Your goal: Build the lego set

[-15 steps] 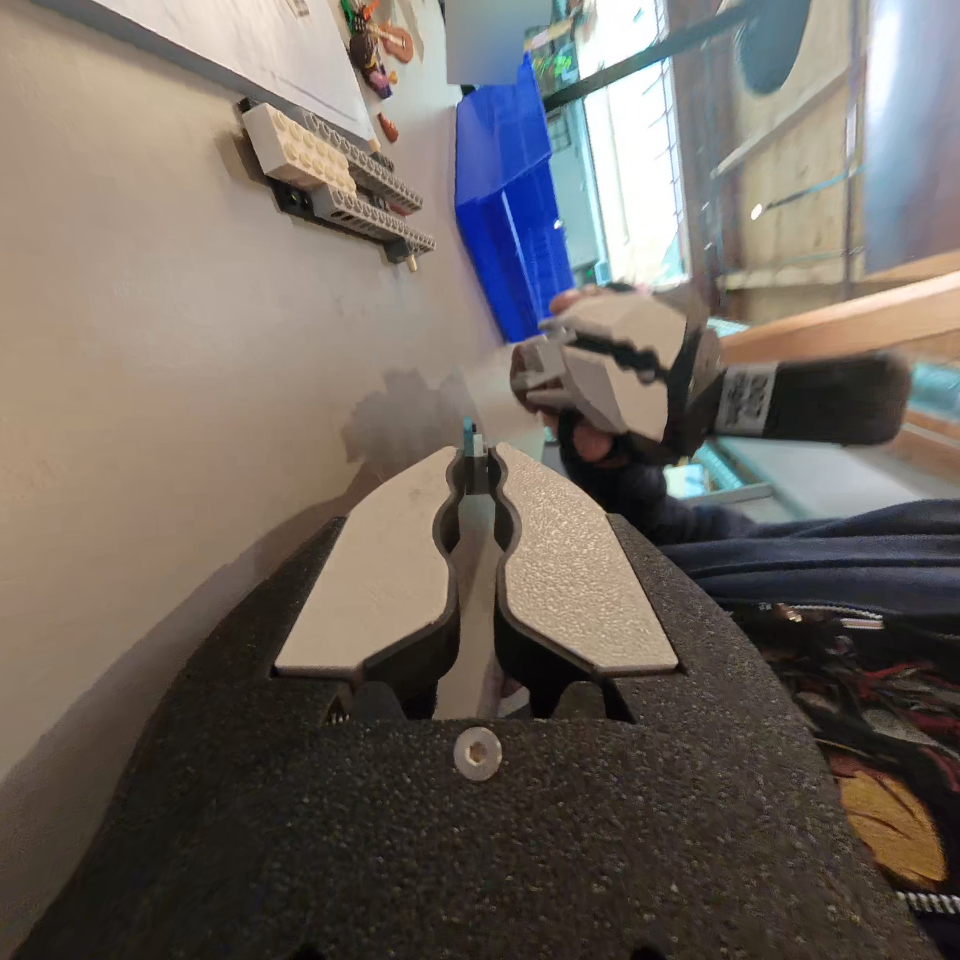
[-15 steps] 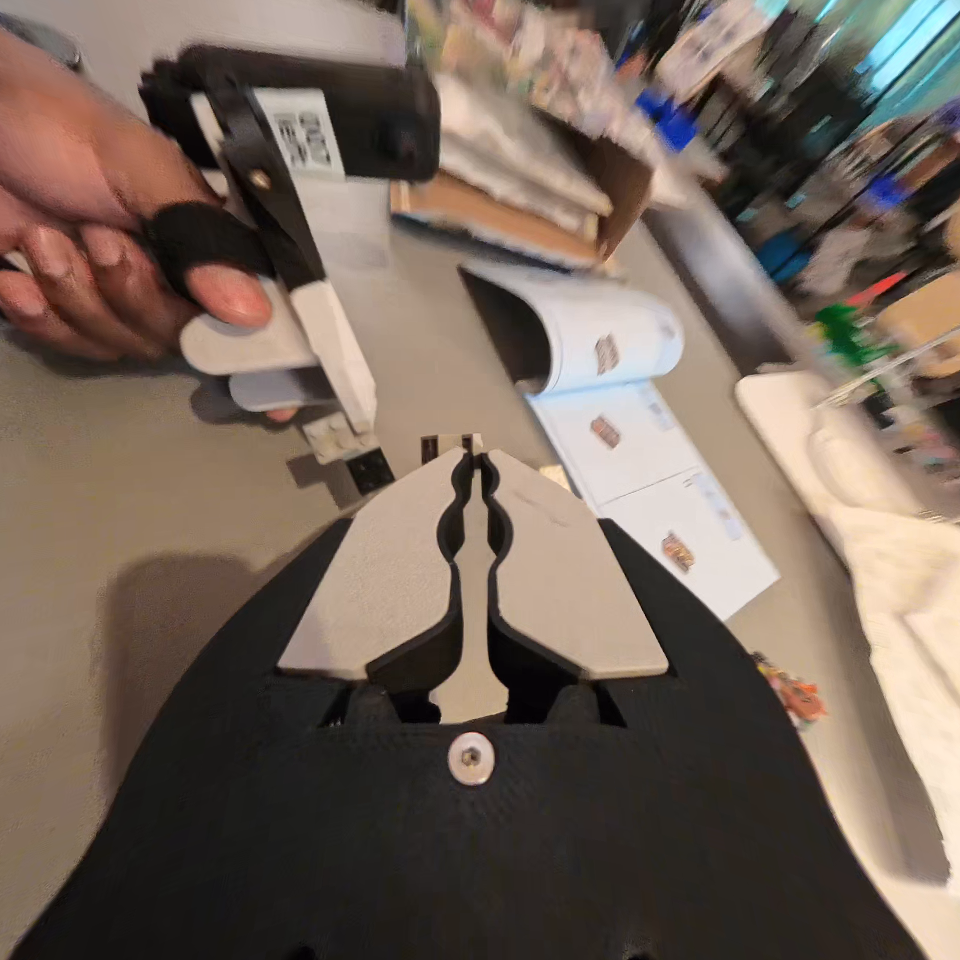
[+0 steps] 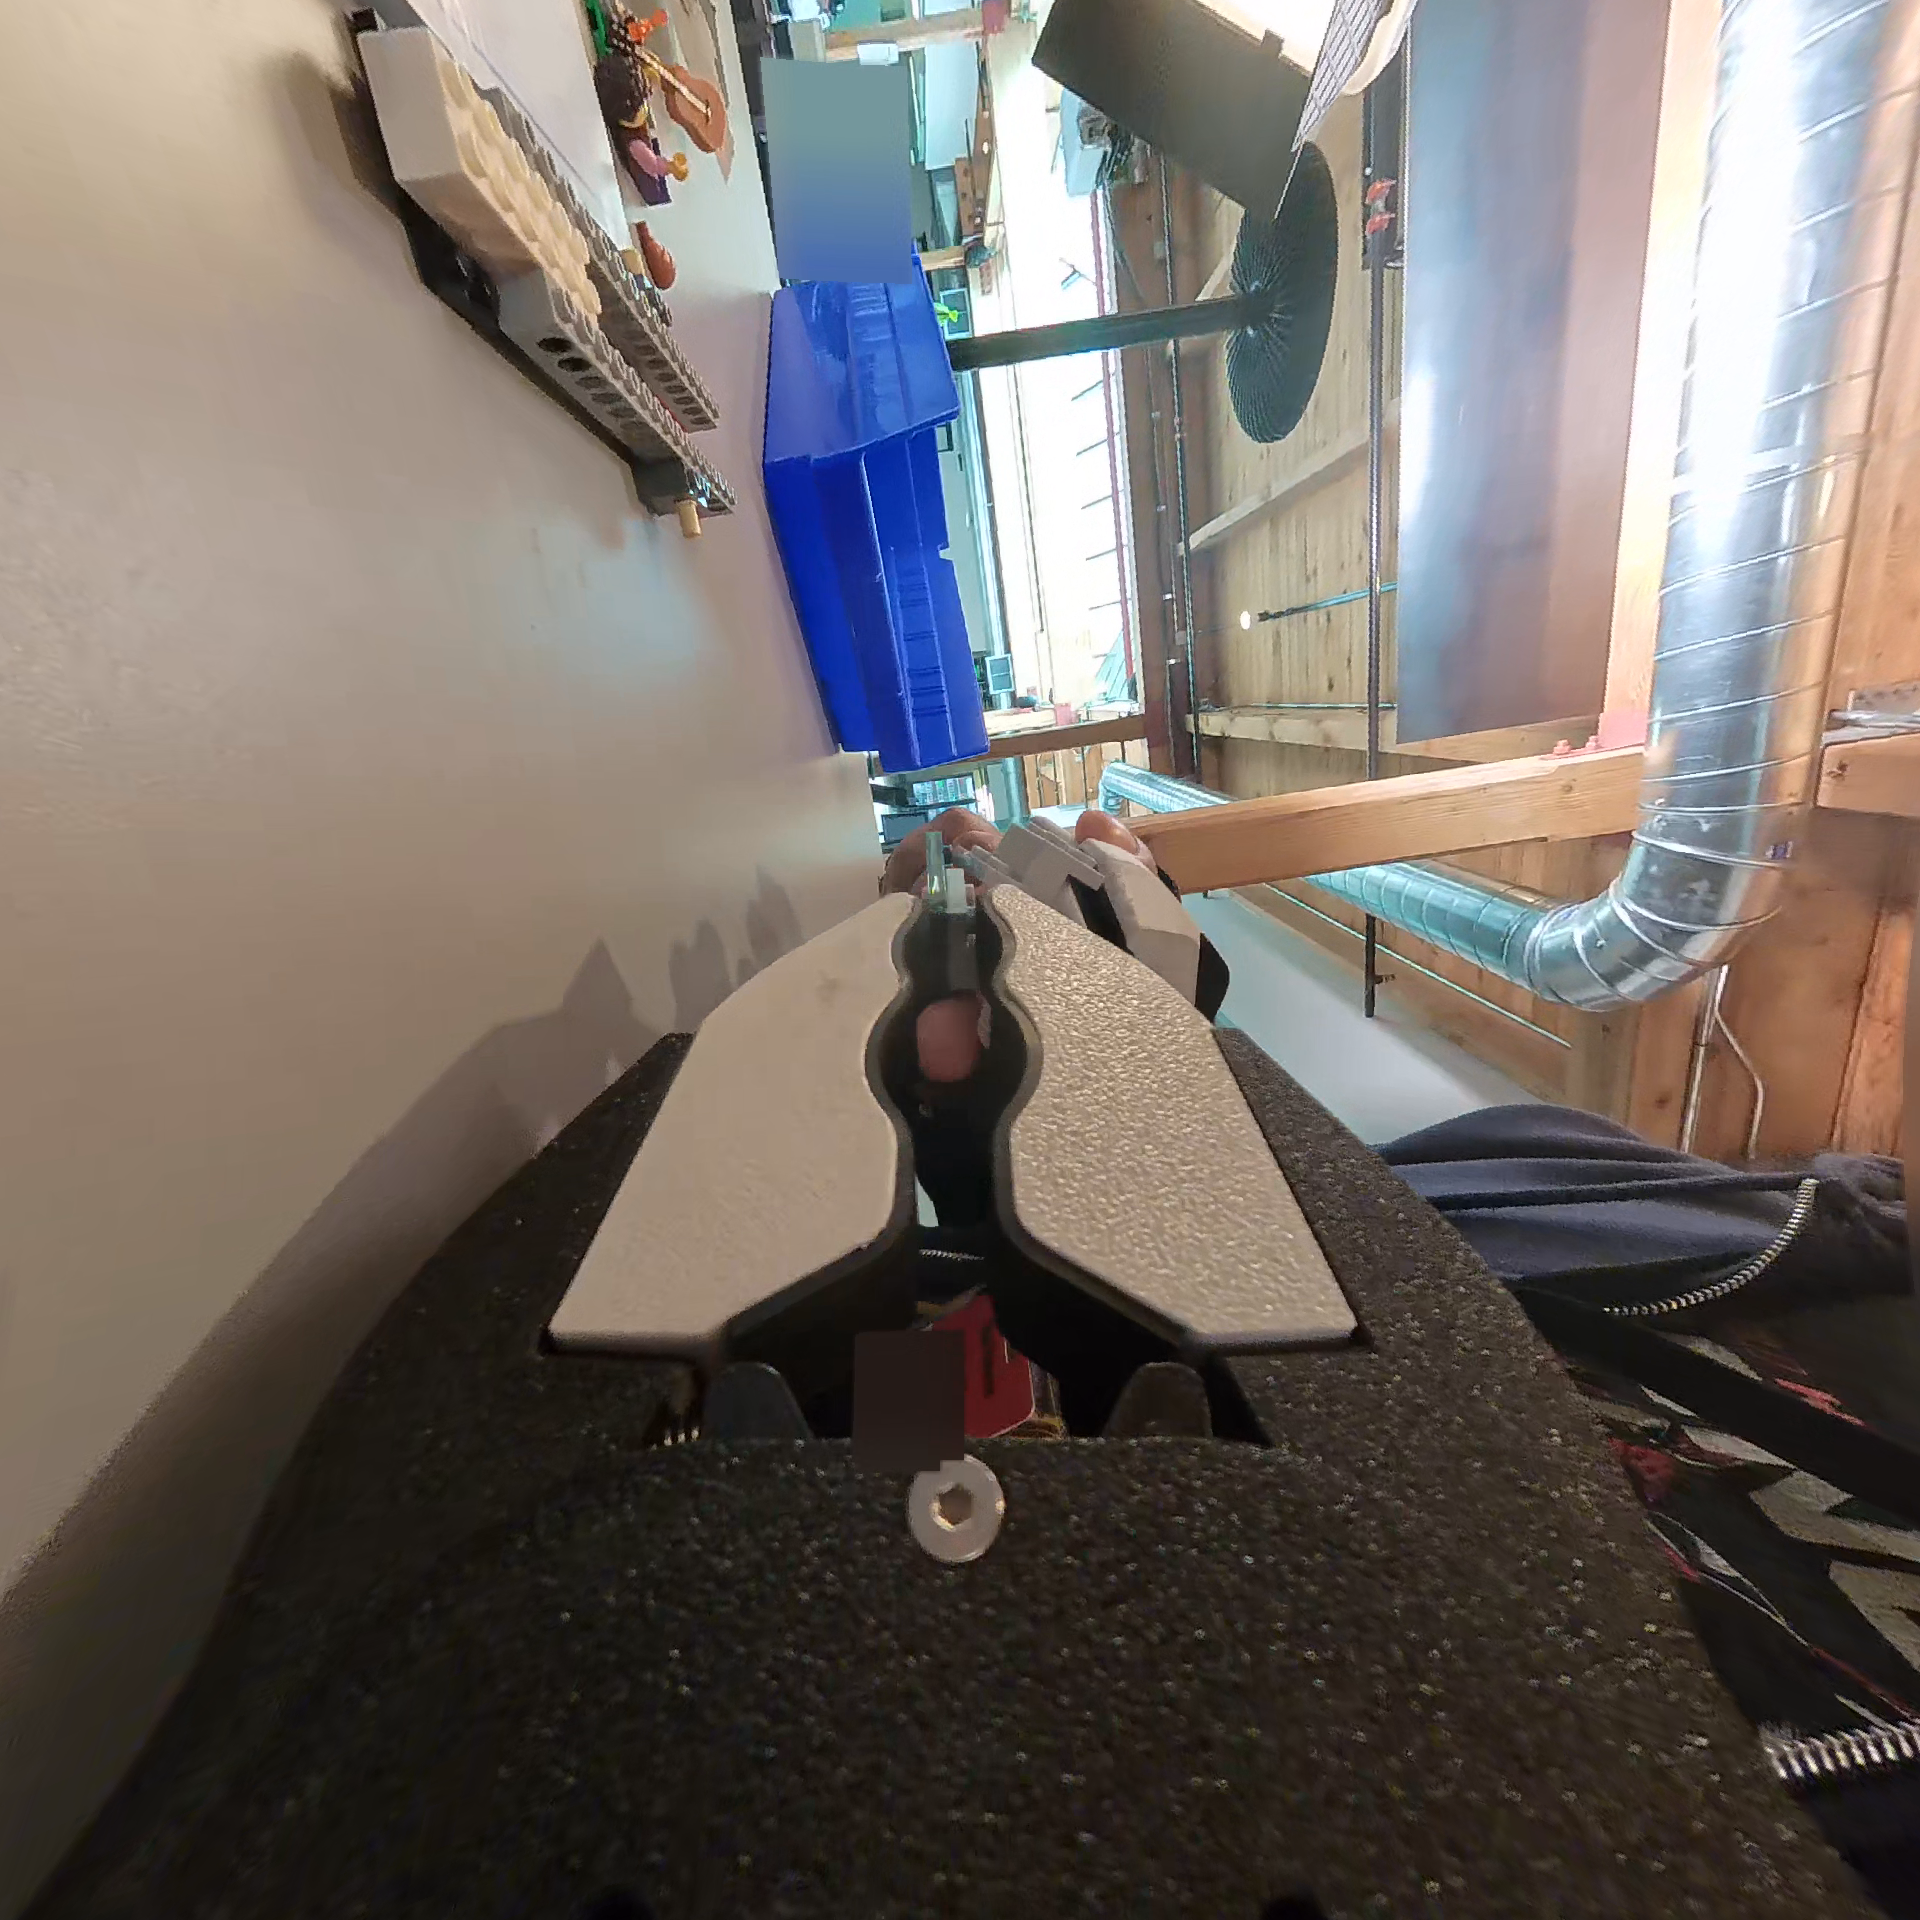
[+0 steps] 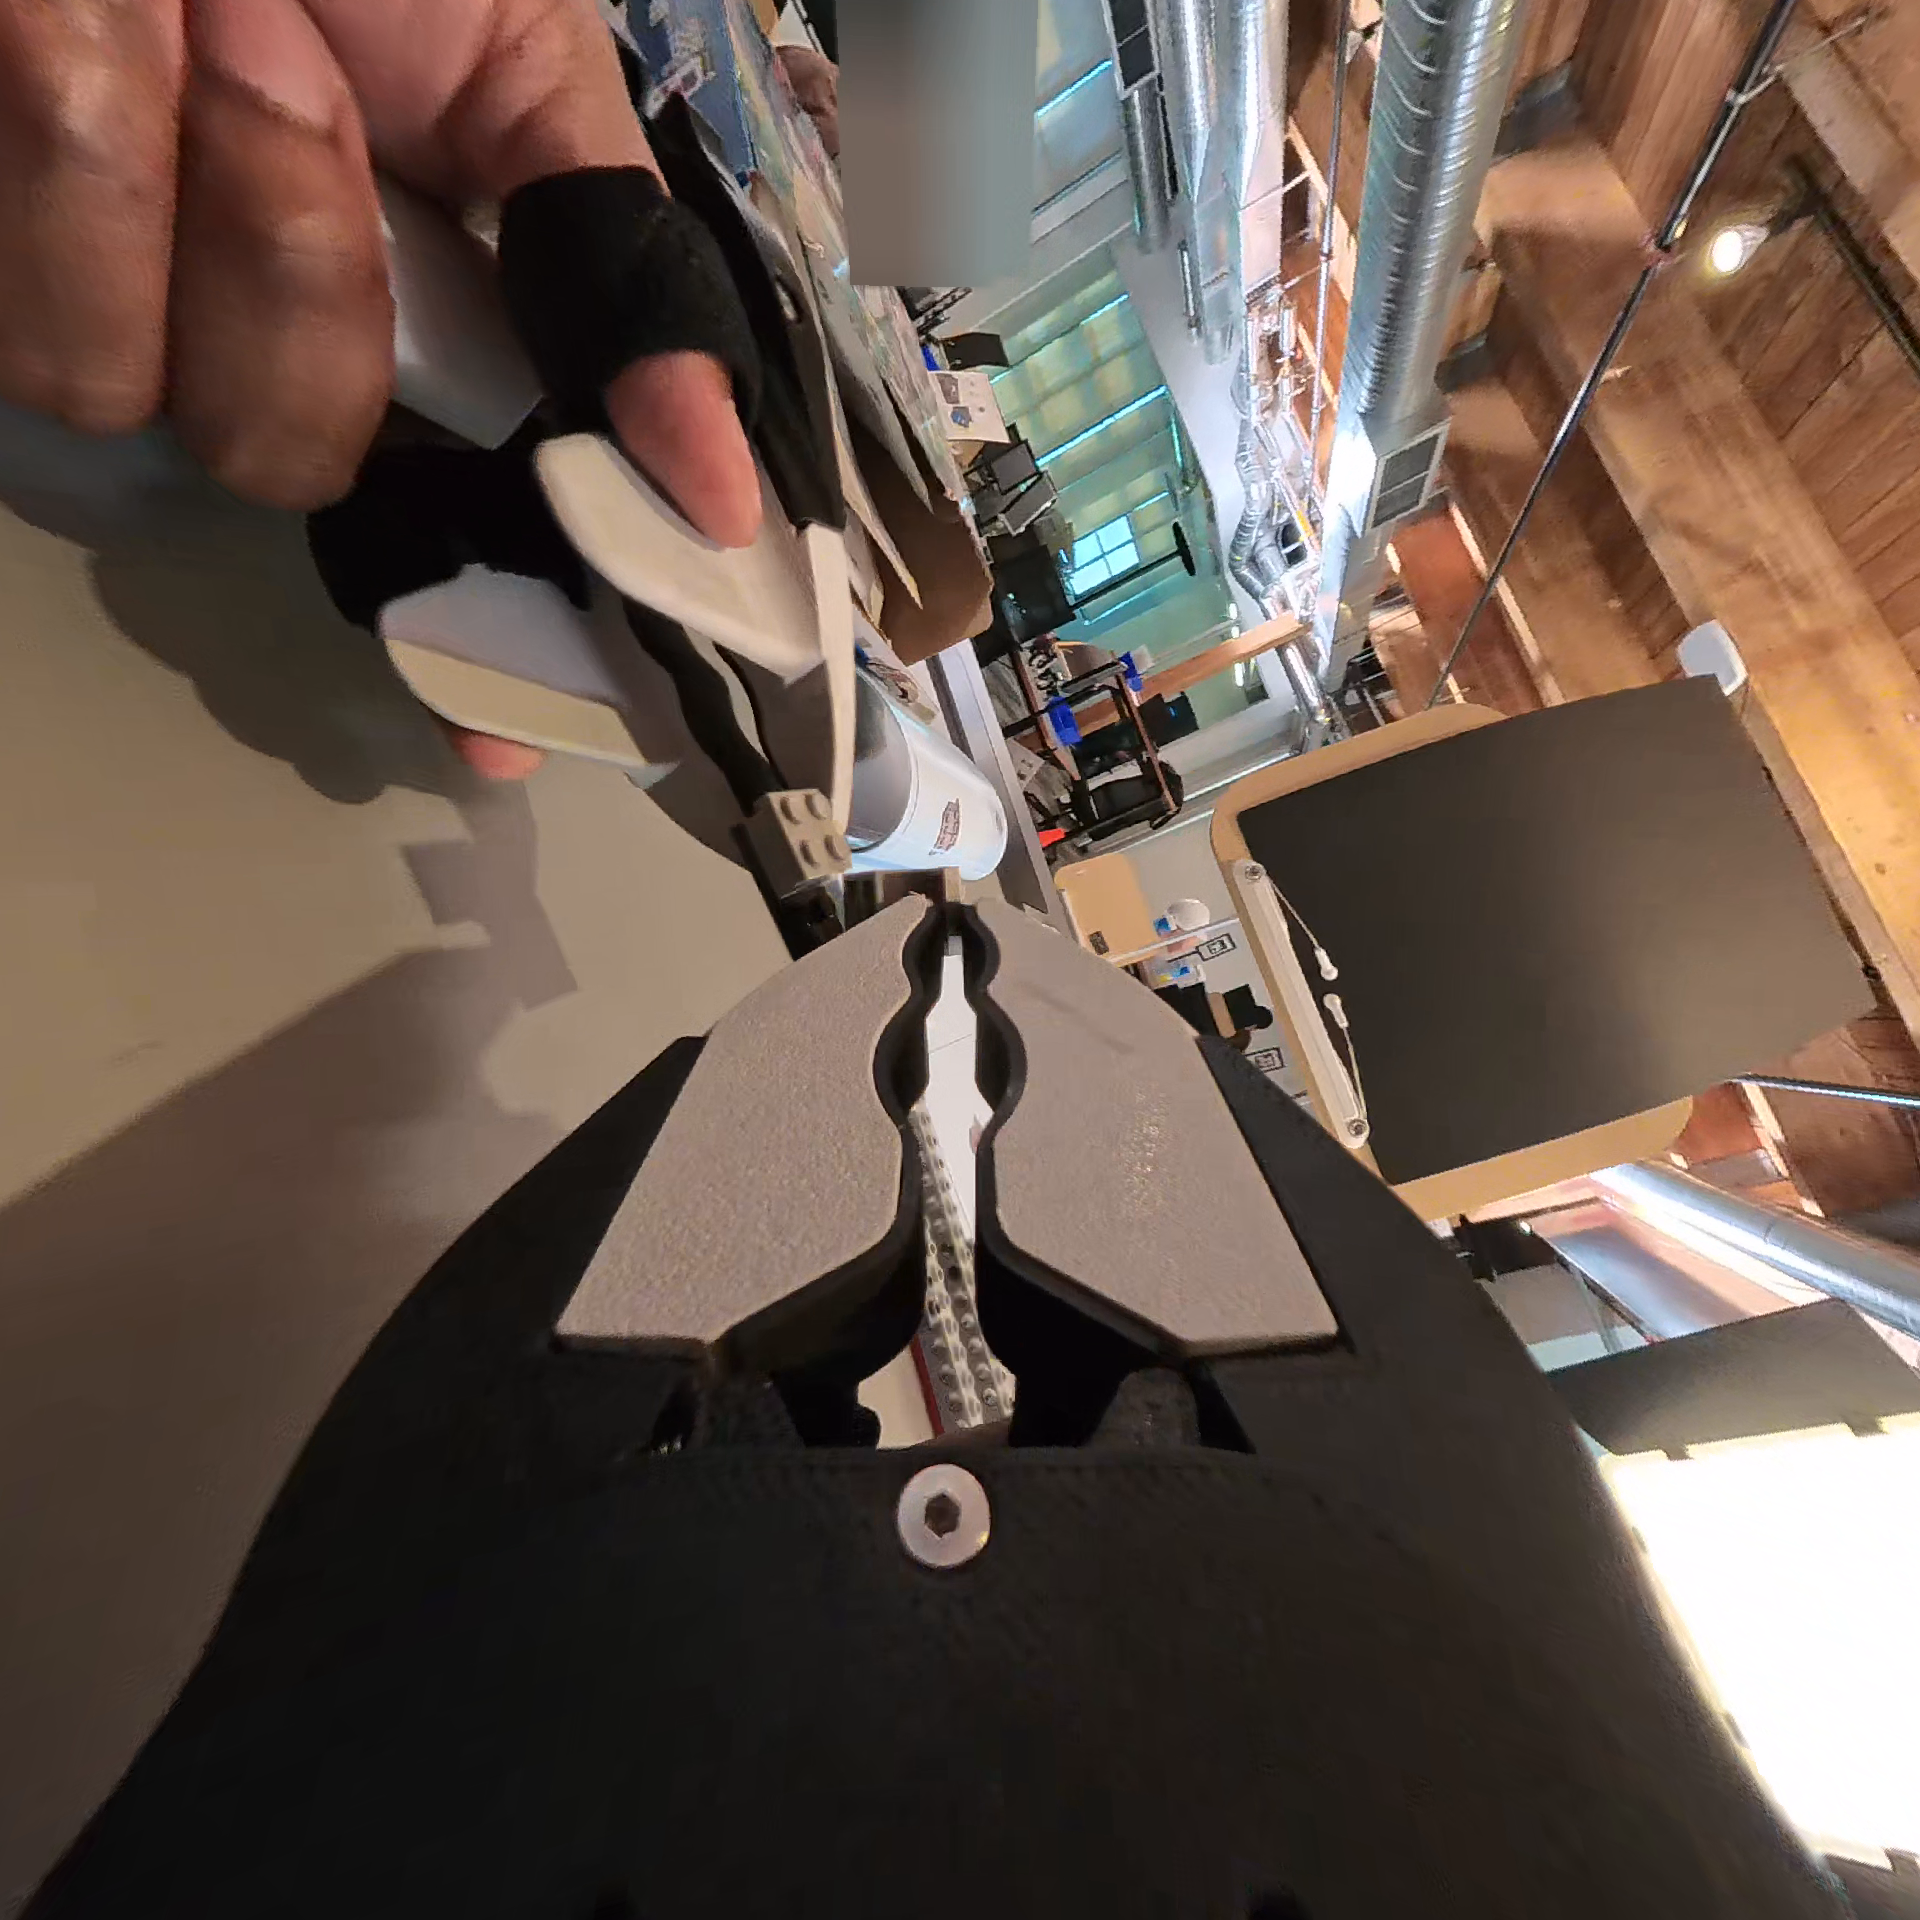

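My left gripper (image 3: 951, 906) is shut on a small brick assembly (image 3: 943, 888), a dark block with a white part and a clear teal sliver sticking out of the tips. The right wrist view shows the same gripper (image 4: 795, 800) in a hand, clamping a grey four-stud brick (image 4: 808, 836) on a black part. My right gripper (image 4: 951, 912) is shut on a small thin tan piece (image 4: 948, 885) at its tips, just below and right of that grey brick. In the left wrist view the right gripper (image 3: 987, 862) sits tip to tip with my left one, above the table.
On the grey table (image 3: 312, 727) lies a built row of a white brick (image 3: 468, 177) on grey holed beams (image 3: 634, 364), with a minifigure and guitar (image 3: 655, 114) beyond it. A blue bin (image 3: 873, 499) stands further on. A curled white booklet (image 4: 925, 805) lies behind the left gripper.
Both grippers tilted up off the table and closed in until their tips nearly meet. Each kept its hold on its piece.
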Motion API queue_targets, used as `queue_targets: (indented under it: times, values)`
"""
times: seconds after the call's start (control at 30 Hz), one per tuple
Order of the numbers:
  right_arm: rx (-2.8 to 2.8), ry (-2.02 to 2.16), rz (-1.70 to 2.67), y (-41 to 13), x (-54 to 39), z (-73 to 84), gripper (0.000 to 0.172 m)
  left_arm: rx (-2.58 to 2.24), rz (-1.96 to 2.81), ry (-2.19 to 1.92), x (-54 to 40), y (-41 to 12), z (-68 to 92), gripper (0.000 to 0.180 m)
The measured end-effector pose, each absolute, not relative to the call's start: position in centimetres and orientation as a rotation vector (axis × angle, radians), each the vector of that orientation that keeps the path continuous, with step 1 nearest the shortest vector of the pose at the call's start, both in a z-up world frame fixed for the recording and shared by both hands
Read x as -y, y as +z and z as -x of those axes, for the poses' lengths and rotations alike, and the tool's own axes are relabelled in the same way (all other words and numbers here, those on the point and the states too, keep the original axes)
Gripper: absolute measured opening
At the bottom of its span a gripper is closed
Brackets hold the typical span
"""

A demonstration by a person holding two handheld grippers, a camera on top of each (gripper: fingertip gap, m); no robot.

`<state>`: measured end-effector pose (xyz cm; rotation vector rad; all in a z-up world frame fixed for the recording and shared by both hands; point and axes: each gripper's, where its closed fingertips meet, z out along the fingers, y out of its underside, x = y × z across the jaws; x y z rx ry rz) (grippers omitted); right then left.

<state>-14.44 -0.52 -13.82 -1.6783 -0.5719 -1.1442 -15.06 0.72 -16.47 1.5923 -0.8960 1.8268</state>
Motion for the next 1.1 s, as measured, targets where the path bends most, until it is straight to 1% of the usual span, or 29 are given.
queue_targets:
  times: [0.5,1.1]
  values:
    - [0.746,-1.355,1.559,-13.68,0.88,14.05,0.003,0.773,-1.662,1.812,-0.13,-16.65,14.64,0.008]
    - [0.893,-1.304,1.555,-14.59,1.22,14.74,0.003,0.779,-1.666,1.853,0.01,-16.28,14.26,0.008]
